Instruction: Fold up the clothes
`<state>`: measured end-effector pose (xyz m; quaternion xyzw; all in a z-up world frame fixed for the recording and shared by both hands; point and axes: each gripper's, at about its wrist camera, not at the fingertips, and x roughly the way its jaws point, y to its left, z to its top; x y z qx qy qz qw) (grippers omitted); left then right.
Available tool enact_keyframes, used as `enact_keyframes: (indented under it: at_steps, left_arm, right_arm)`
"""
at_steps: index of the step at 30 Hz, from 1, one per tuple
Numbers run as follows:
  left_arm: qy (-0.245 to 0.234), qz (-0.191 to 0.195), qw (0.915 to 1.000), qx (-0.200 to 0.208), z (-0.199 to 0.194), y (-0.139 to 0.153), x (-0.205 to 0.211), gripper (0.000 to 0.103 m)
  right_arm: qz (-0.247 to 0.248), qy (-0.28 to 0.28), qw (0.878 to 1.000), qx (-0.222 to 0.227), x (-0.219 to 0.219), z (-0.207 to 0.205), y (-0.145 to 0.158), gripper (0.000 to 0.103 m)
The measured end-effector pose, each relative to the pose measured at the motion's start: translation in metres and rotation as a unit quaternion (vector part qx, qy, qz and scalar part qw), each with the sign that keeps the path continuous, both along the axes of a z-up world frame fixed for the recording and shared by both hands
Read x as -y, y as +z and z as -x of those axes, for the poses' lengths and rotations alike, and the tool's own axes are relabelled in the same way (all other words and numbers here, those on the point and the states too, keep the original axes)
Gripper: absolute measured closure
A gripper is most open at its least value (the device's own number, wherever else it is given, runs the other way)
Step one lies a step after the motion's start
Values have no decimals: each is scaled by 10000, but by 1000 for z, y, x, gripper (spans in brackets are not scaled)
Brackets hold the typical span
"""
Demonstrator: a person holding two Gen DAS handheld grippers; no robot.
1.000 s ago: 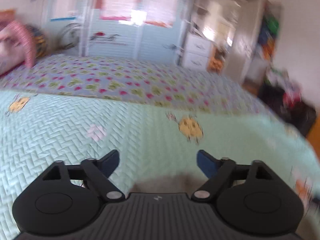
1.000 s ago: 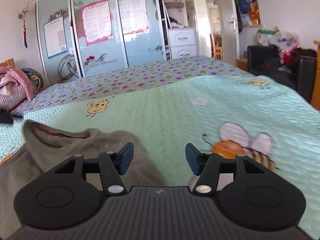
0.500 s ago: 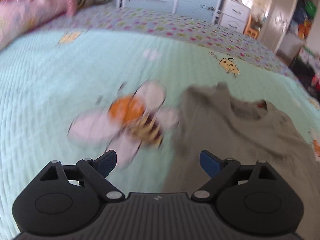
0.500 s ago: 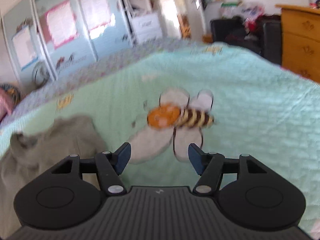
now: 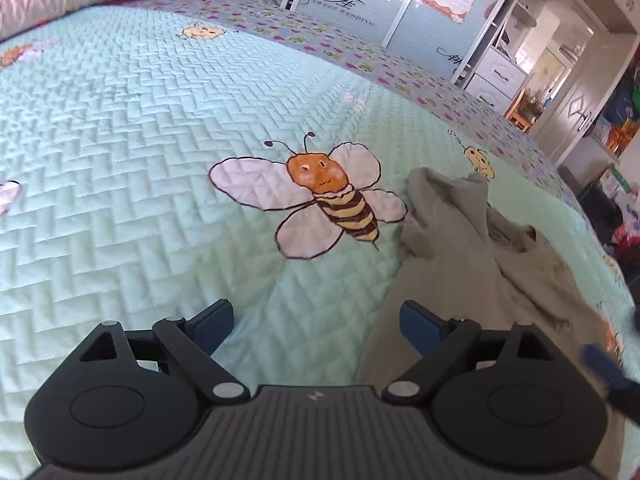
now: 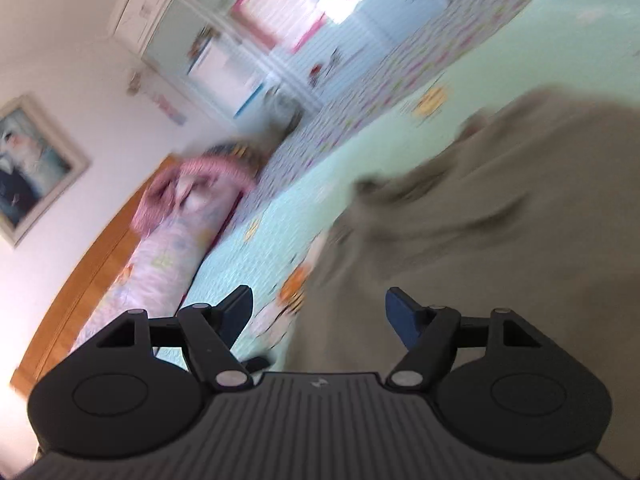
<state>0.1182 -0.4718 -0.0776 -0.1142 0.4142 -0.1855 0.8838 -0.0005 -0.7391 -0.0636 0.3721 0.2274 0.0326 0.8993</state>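
Note:
A grey-brown sweatshirt (image 5: pixel 472 248) lies rumpled on the mint-green quilt (image 5: pixel 120 128), to the right of an embroidered bee (image 5: pixel 320 196). My left gripper (image 5: pixel 316 326) hovers open over the quilt at the shirt's near left edge, nothing between its fingers. In the tilted, blurred right wrist view the same sweatshirt (image 6: pixel 500 220) fills the right half. My right gripper (image 6: pixel 320 314) is over its edge with jaws opening and no cloth pinched between the pads. A blue fingertip (image 5: pixel 604 364) of the right gripper shows at the right edge of the left wrist view.
A pink rolled duvet (image 6: pixel 168 248) lies along the wooden headboard (image 6: pixel 80 280). Wardrobe doors (image 5: pixel 360 12) and white drawers (image 5: pixel 496 80) stand beyond the bed's far side. A framed picture (image 6: pixel 28 164) hangs on the wall.
Both views swung from the far bed down to the sweatshirt. The left gripper came lower beside the bee. The right gripper rolled, swept left over the shirt, and its jaws widened.

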Motion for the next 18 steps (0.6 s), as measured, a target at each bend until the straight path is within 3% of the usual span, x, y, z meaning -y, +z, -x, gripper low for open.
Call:
enact_keyframes:
  at_steps: [3,7,8,9,10,12,18]
  left_arm:
    - [85,370,9993,-41,-2,-3,-7,10]
    - [92,683,9976,-20,-4,-8,-12,9]
    - [16,603,9982,38,-4,-8,-10,8]
    - [-54,497,9987,91,-4,-8,-6,8]
    - [-109,395,9991,116,-4,-7,-2,5]
    - [-184,302,9993,131,-7,-6,5,3]
    - [-230,1169,9927,-200,-32,-7,19,2]
  right_arm:
    - [985,398,9939,-286,-39,-42,-11,29]
    - [2351,954,9659,-517,-80,-69,-50,31]
    - [2741,928,9564,-388,-87,-66,-54,41]
    - [2929,863,9515,-386,-88,-65,-52,62]
    - [3097,798,9467,-384,-88,-65,-51,75]
    - [2316,733,9694,-350,-58,-63,-54,94]
    - [846,673,9937,-296,14,-57,-65,95]
